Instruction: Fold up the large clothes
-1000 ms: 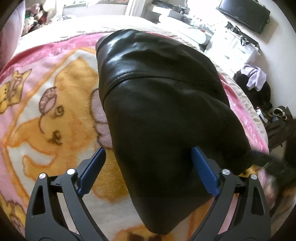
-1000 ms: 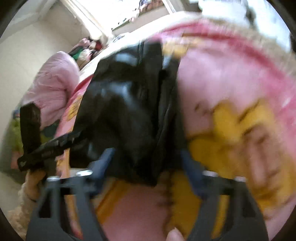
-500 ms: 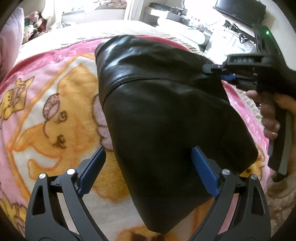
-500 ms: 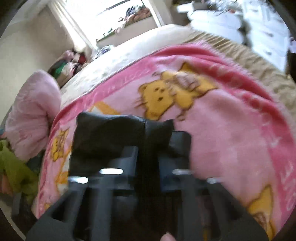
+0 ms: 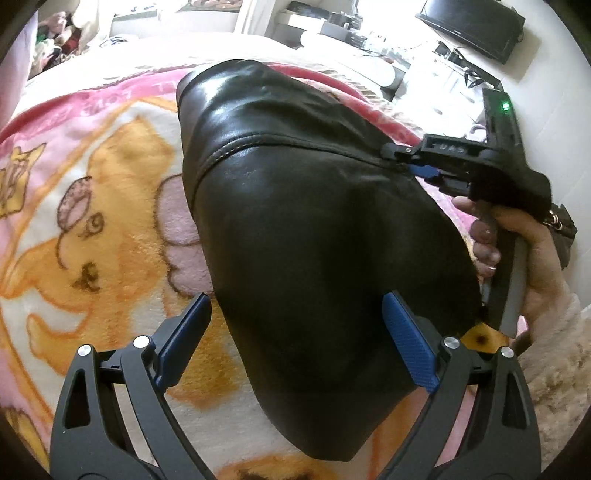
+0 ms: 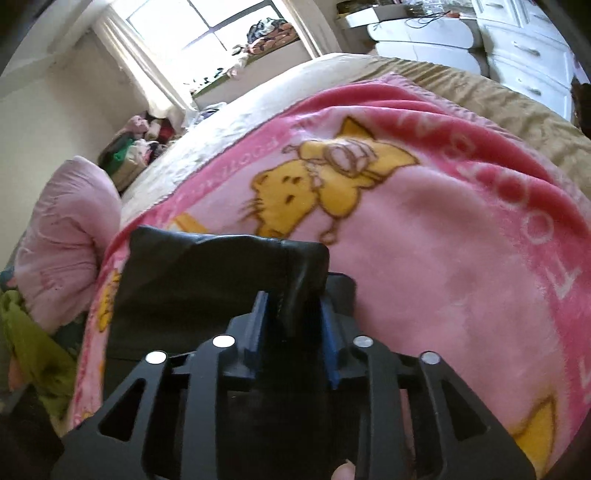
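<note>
A black leather garment (image 5: 314, 236) lies folded on a pink and yellow cartoon blanket (image 5: 92, 229) on a bed. My left gripper (image 5: 295, 325) is open, its blue pads either side of the garment's near end, just above it. My right gripper (image 6: 291, 317) is shut on the garment's right edge (image 6: 299, 280). It also shows in the left wrist view (image 5: 410, 160), held by a hand, pinching the garment at its seam.
A pink pillow (image 6: 66, 236) lies at the bed's left side. White drawers (image 6: 524, 48) and a dark screen (image 5: 472, 26) stand beyond the bed. Piled clothes (image 6: 140, 147) sit under the window. The blanket (image 6: 443, 240) stretches right of the garment.
My right gripper swung in from the right and closed on the garment's right edge. My left gripper stayed open and still.
</note>
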Demonstrator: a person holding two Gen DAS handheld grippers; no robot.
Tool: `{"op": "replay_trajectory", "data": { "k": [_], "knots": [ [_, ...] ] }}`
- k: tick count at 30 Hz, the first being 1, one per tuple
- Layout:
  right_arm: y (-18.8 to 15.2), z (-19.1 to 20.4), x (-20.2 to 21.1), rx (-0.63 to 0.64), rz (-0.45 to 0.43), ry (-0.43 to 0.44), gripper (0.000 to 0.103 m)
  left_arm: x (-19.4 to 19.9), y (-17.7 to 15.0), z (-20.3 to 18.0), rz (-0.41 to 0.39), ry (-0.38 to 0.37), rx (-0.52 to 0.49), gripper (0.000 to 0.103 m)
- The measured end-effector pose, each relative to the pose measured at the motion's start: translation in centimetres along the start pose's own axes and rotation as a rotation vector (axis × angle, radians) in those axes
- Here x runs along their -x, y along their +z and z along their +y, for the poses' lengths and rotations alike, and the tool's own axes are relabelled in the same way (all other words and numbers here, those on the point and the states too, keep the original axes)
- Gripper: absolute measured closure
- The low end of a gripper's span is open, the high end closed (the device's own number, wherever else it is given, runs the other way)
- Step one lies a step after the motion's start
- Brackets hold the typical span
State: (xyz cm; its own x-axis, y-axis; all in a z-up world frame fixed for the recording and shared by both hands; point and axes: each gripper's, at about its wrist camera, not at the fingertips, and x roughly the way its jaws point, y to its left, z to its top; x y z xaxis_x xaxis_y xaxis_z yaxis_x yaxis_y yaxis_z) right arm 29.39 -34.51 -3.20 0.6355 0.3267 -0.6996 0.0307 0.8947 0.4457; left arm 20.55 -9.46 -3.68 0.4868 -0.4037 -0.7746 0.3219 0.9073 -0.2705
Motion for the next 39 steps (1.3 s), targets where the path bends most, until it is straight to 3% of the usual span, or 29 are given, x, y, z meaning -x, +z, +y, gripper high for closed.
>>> {"op": "replay_trajectory", "data": {
  "k": [1, 6, 8, 15, 23, 30, 35, 39],
  "knots": [
    [0.0, 0.0, 0.0, -0.005, 0.000, -0.005, 0.066, 0.0, 0.0, 0.1, 0.000, 0.002, -0.001, 0.016],
    [-0.5, -0.1, 1.5, -0.069, -0.034, -0.033, 0.044, 0.1, 0.2, 0.0, -0.003, 0.016, -0.004, 0.014],
    [-0.9, 0.1, 2.4, -0.073, -0.051, -0.035, 0.041, 0.2, 0.2, 0.0, -0.003, 0.015, -0.001, 0.014],
    [-2.8, 2.3, 6.3, 0.036, -0.078, -0.033, 0.013, 0.7, 0.2, 0.5, -0.011, 0.012, 0.019, 0.013],
    [-4.6, 1.2, 9.7, 0.000, -0.087, 0.022, 0.010, 1.9, 0.0, 1.1, -0.014, 0.006, 0.049, 0.009],
    [-5.9, 0.9, 9.7, 0.001, -0.005, 0.108, 0.009, 3.8, 1.3, 5.0, -0.059, -0.044, 0.202, 0.009],
    [-6.8, 1.0, 7.7, 0.030, 0.107, 0.175, 0.009, 1.9, 2.7, 6.8, 0.007, -0.183, 0.308, 0.009],
    [-7.4, 0.7, 5.5, 0.052, 0.185, 0.190, 0.009, -0.4, 3.7, 6.2, 0.072, -0.188, 0.292, 0.009]
  ]
}}
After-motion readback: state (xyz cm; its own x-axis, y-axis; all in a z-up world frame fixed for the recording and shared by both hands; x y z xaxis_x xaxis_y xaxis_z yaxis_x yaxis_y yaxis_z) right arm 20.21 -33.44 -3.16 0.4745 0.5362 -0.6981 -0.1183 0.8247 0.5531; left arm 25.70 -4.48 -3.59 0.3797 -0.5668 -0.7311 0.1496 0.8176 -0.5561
